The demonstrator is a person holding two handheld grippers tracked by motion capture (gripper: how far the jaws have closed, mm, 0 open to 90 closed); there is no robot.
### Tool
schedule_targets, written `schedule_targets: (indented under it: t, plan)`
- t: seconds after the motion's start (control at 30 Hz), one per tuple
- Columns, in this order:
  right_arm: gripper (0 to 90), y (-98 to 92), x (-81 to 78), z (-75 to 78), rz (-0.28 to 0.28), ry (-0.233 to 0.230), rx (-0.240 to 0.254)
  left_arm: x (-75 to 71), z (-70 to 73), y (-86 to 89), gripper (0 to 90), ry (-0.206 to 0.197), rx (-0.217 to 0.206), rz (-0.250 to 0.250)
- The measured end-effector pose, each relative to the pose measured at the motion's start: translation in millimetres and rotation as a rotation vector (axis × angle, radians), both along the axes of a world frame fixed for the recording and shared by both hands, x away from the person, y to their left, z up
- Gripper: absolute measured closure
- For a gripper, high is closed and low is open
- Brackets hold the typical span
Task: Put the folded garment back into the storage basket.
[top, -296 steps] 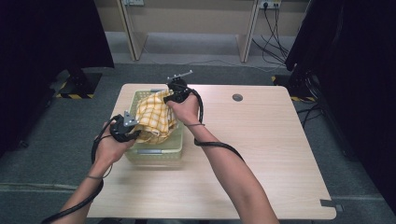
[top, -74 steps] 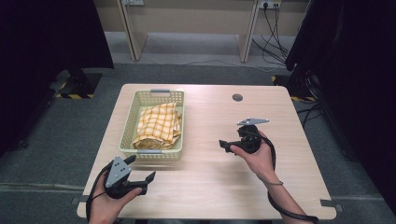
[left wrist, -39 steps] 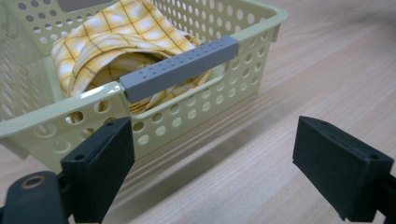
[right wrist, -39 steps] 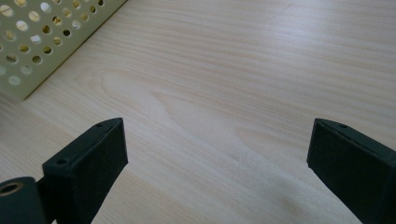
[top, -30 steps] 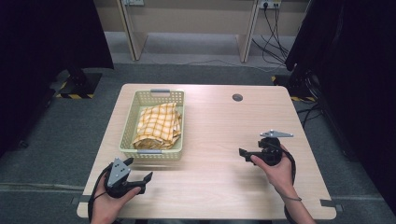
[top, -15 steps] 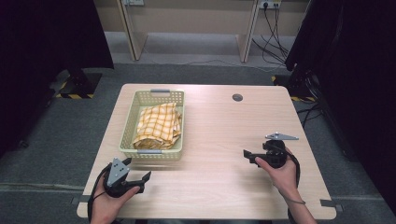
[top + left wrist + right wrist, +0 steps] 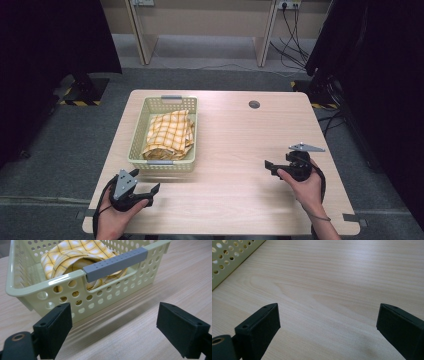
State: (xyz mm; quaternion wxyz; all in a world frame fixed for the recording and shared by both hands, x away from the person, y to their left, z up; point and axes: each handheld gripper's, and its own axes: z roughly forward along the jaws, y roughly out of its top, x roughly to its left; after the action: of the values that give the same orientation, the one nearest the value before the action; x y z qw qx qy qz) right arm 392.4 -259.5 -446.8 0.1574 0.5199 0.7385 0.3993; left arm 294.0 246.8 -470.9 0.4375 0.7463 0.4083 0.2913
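A folded yellow checked cloth [image 7: 168, 135] [image 7: 75, 255] lies inside a pale green perforated basket [image 7: 138, 132] [image 7: 30, 285] with grey handles, on the left half of the wooden table. My left gripper [image 7: 152, 190] [image 7: 115, 332] is held near the table's front left corner, just in front of the basket, jaws wide apart and empty. Over the right side of the table my right gripper [image 7: 269, 166] [image 7: 328, 332] is open too, pointing left across bare wood toward the basket [image 7: 227, 260], with nothing between its jaws.
A round grey cable hole [image 7: 254, 104] sits near the table's far edge [image 7: 240, 92]. Desk legs and cables stand on the floor behind. Black curtains hang at both sides. Bare wood lies between the two grippers.
Both grippers have left the cloth in the basket and drawn back toward the person. Over the last second the right gripper slid slightly nearer the front edge; the left one stayed put.
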Motion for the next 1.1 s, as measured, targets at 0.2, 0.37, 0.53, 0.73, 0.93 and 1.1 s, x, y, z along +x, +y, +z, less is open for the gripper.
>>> schedule_targets:
  t: [0.2,0.37,0.53,0.73,0.93,1.1]
  plan:
    - [5.9,-5.7,-2.1,-2.2,-0.019,0.000,0.009,-0.5,-0.1,0.7,12.4,-0.002,0.000,0.004]
    - [5.9,-9.7,-4.0,-3.4,-0.032,-0.001,0.013,-0.6,-0.7,1.5,12.4,-0.001,0.001,0.006]
    - [5.9,-17.1,-5.5,-3.9,-0.055,-0.005,0.020,-0.5,-1.2,2.2,12.4,0.000,0.002,0.009]
    - [5.9,-27.5,-9.7,-5.7,-0.083,-0.012,0.018,0.0,-2.0,2.7,12.4,-0.002,0.005,0.014]
    - [5.9,-33.5,-11.8,-7.5,-0.102,-0.014,0.018,0.5,-2.8,3.4,12.4,0.001,0.005,0.020]
    - [5.8,-37.5,-13.9,-8.8,-0.111,-0.014,0.017,0.8,-3.2,3.8,12.4,0.001,0.004,0.022]
